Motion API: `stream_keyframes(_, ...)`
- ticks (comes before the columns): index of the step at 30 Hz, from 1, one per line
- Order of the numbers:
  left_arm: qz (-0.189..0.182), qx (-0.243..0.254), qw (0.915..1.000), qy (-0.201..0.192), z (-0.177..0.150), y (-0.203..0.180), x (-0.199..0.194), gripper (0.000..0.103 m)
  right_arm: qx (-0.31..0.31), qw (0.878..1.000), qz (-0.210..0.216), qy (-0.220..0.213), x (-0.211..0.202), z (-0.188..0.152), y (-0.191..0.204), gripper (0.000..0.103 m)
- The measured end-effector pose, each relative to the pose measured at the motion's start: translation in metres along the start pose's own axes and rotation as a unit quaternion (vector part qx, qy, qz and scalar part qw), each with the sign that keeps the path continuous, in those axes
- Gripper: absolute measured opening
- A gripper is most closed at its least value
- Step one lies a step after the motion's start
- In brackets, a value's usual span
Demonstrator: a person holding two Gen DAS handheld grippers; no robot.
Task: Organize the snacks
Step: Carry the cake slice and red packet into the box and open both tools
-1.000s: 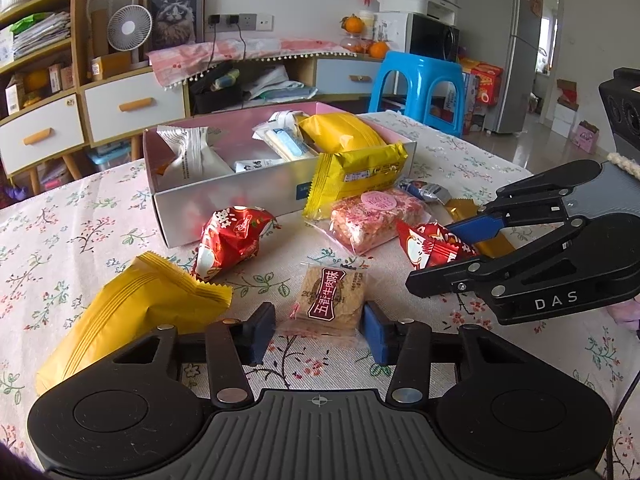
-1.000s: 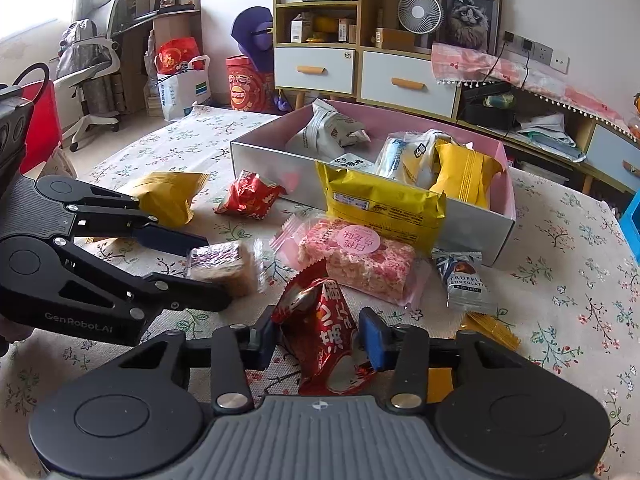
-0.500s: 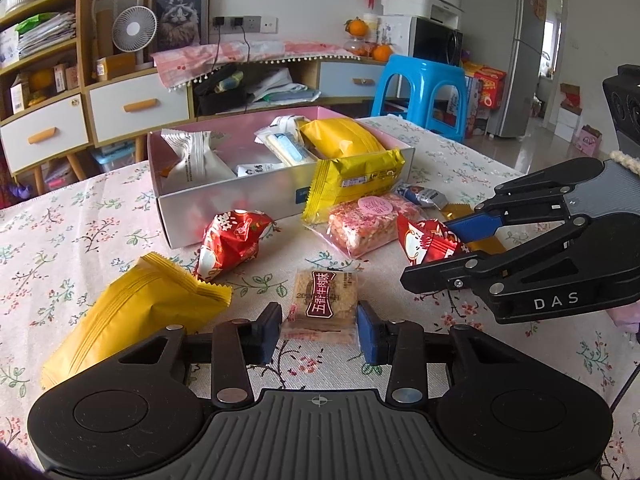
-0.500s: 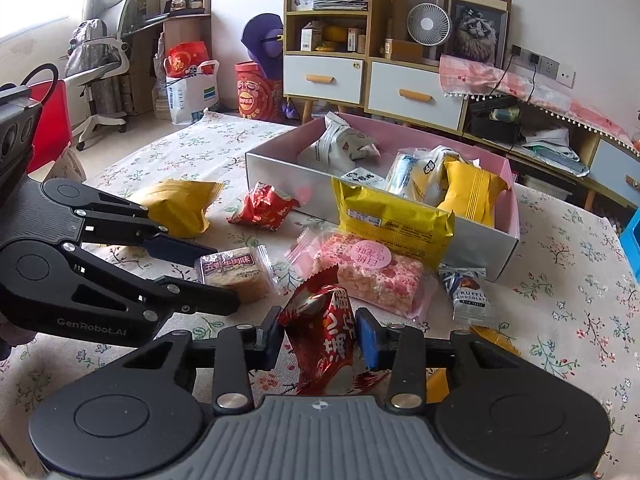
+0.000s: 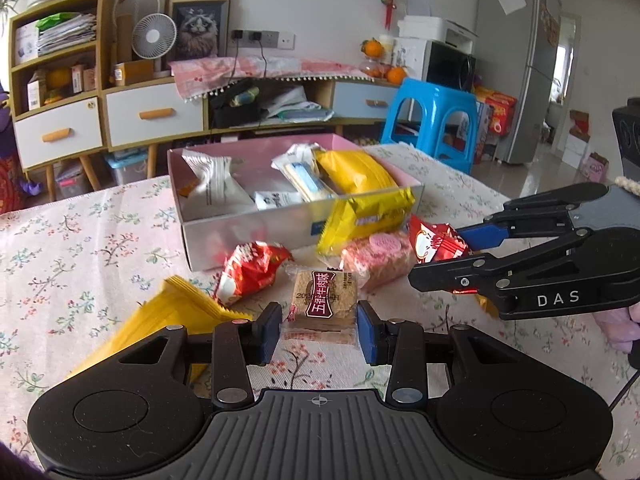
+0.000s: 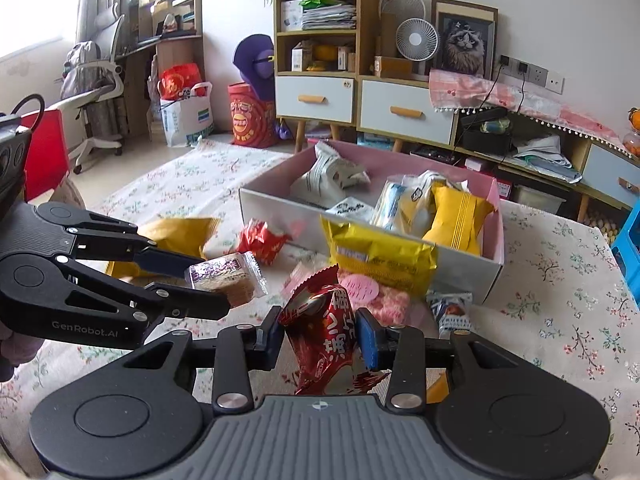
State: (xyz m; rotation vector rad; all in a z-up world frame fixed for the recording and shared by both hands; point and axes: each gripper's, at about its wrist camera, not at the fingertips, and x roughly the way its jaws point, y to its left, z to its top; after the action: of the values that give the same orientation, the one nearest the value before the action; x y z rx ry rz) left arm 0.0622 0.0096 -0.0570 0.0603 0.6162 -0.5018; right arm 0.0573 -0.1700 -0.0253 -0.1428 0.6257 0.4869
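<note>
Your left gripper (image 5: pixel 318 330) is clamped across the two short sides of the square biscuit pack (image 5: pixel 323 300), pads pressing its clear wrapper, so the flat pack stays level and can drop label-up into the box. Your right gripper (image 6: pixel 320 334) is pinched on the crumpled red foil packet (image 6: pixel 320 328) across its middle, where the foil gives the pads something to bite, and the packet stands upright between the jaws. Both snacks look raised a little off the cloth, near you and short of the white box with the pink lining (image 5: pixel 256 226), which sits farther back on the table. That box already holds a white pouch (image 5: pixel 214 190), a blue-and-white pack and a yellow bag (image 5: pixel 352 170); another yellow wrapper (image 5: pixel 368 214) hangs over its near wall, so you would do well to come in over the left, emptier end. Loose on the flowered tablecloth (image 5: pixel 80 240) are a second red packet (image 5: pixel 250 270), a pink rice-crisp bar (image 5: pixel 378 254) and a yellow pouch (image 5: pixel 168 320) at your near left. Beyond the table you have a lived-in room: drawer cabinets (image 5: pixel 100 124), a small fan, a blue stool (image 5: pixel 434 116) and a fridge.
</note>
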Motion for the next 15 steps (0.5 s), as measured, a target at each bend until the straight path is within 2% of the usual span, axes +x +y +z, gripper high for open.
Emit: stream_keyframes(15, 0.036, -0.05, 0.998, -0.011, 0.042, 0.016, -0.001, 0.037, 0.042, 0.999, -0.02, -0.027, 0.007, 0.05, -0.013, 0.029)
